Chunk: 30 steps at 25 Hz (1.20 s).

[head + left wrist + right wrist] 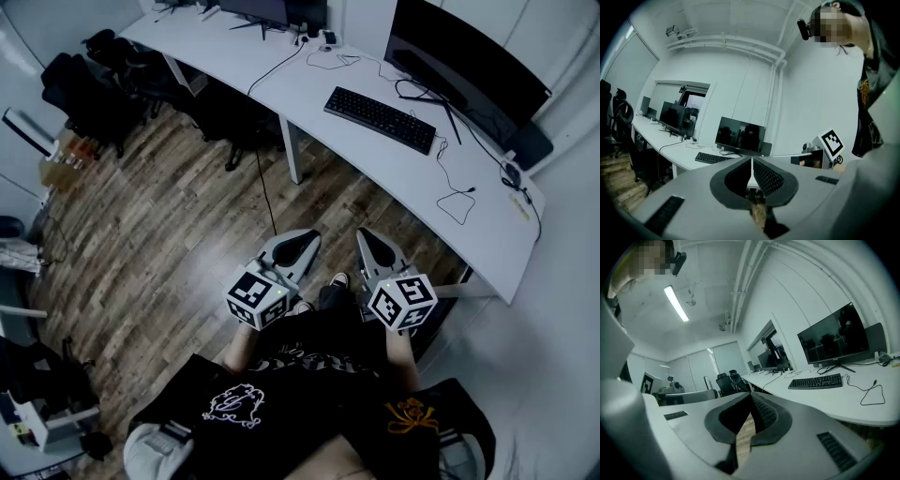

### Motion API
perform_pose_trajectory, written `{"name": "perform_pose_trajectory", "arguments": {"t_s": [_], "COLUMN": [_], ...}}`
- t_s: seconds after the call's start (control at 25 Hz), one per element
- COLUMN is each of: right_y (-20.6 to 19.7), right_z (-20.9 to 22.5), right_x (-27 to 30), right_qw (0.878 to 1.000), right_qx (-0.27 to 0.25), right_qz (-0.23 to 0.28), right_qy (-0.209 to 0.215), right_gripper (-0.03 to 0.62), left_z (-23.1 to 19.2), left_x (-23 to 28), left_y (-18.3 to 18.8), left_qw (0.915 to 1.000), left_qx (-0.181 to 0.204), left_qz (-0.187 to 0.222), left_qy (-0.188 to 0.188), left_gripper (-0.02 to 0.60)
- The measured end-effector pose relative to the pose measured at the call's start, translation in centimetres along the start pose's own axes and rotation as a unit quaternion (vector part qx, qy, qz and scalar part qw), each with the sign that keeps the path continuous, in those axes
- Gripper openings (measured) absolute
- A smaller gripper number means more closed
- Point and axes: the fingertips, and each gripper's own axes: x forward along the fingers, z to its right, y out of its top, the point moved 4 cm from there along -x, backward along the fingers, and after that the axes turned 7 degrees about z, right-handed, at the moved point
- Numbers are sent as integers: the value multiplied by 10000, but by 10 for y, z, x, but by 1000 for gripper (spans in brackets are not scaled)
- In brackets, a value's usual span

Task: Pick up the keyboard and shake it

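- Closest under the head camera is the person's black printed shirt (309, 375), with both forearms reaching forward from it.
- Wooden floor (169, 216) fills the left and middle of the head view. It also lies between the person and the desk.
- A long white desk (375, 164) runs from the upper left down to the right, and its white leg (292, 155) stands ahead of the grippers.
- A large dark monitor (459, 66) stands at the desk's back edge, just behind the keyboard.
- Black office chairs (84, 84) are grouped at the far left, well apart from the person.
- The black keyboard (380, 120) lies flat on the desk in front of the monitor, untouched.
- A thin black cable (457, 202) loops on the desktop to the keyboard's right, and another cable (267, 187) hangs from the desk to the floor.
- The left gripper (302, 240) is held low over the floor and points towards the desk. Its jaws are pressed together with nothing between them.
- The right gripper (368, 240) sits just beside it at the same height, also closed and empty. It is well short of the keyboard.
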Motion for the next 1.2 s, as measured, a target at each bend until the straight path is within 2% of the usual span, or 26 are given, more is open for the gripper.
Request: {"name": "perform_pose_trajectory", "arguments": {"t_s": [0.68,1.2], "right_y": [-1,9], "right_z": [13,50], "right_x": [11,45], "right_qw": [9997,9982], "right_qx": [223,564], "right_qz": [62,45], "right_qy": [87,218], "right_gripper": [15,15], "left_z": [-10,-39], "left_x": [14,53], "left_y": [-12,-12], "left_qw": [9999,9995], "left_qx": [-56,-8], "left_qz": [-156,-261], "left_qy": [1,148], "left_gripper": [29,29]}}
